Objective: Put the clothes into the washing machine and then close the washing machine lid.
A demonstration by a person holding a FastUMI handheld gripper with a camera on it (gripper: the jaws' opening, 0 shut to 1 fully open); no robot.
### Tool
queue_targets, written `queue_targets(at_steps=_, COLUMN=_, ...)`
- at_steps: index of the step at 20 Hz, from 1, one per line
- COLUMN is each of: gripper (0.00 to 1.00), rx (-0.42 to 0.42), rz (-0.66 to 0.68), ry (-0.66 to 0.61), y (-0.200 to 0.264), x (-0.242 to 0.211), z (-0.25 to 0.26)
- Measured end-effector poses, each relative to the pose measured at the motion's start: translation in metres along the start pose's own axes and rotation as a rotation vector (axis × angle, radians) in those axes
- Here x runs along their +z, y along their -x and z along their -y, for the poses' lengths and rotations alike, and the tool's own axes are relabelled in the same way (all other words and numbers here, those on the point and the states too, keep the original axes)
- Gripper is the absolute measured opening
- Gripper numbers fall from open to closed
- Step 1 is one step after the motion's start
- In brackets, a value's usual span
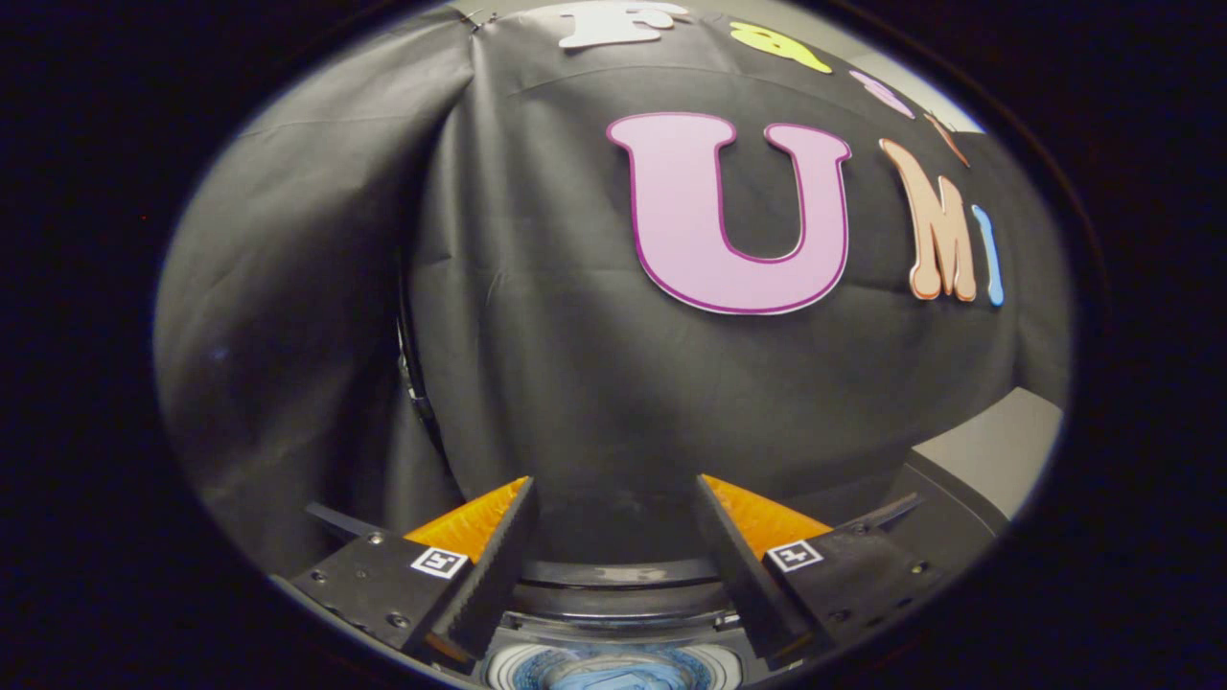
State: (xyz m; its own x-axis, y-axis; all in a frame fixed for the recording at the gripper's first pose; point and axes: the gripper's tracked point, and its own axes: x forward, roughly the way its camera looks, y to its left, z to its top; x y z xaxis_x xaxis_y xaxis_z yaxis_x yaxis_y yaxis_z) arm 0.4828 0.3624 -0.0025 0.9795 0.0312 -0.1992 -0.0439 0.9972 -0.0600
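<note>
Low between the two fingers, right at their roots, sits the round opening of the white washing machine (613,661), and inside its ribbed drum lies a crumpled piece of pale blue cloth (613,677) (very likely the clothes, though too little of it shows to be sure). The dark curved band just above the opening, spanning the gap between the fingers, looks like the machine's raised dark lid (618,575) or its back rim; I cannot tell which.

The gripper (613,498) with black toothed fingers and orange backs is spread wide and grips nothing: the jaws are released, with bare space between them. That fits a garment already let go into the drum, so my reading is that the loading part is done or nearly so, and the lid is what remains.

The fingers point well above the machine, toward the black cloth wall (537,316) beyond them, probably because the tool is lifted away from the opening. Beyond the right finger a pale grey surface (997,450) shows past the cloth.
</note>
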Motion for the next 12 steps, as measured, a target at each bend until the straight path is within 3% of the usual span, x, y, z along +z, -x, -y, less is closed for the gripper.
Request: queue_targets(at_steps=12, gripper=0.97, rx=-0.010, rz=0.034, ry=-0.002, y=0.028, x=-0.007, z=0.001)
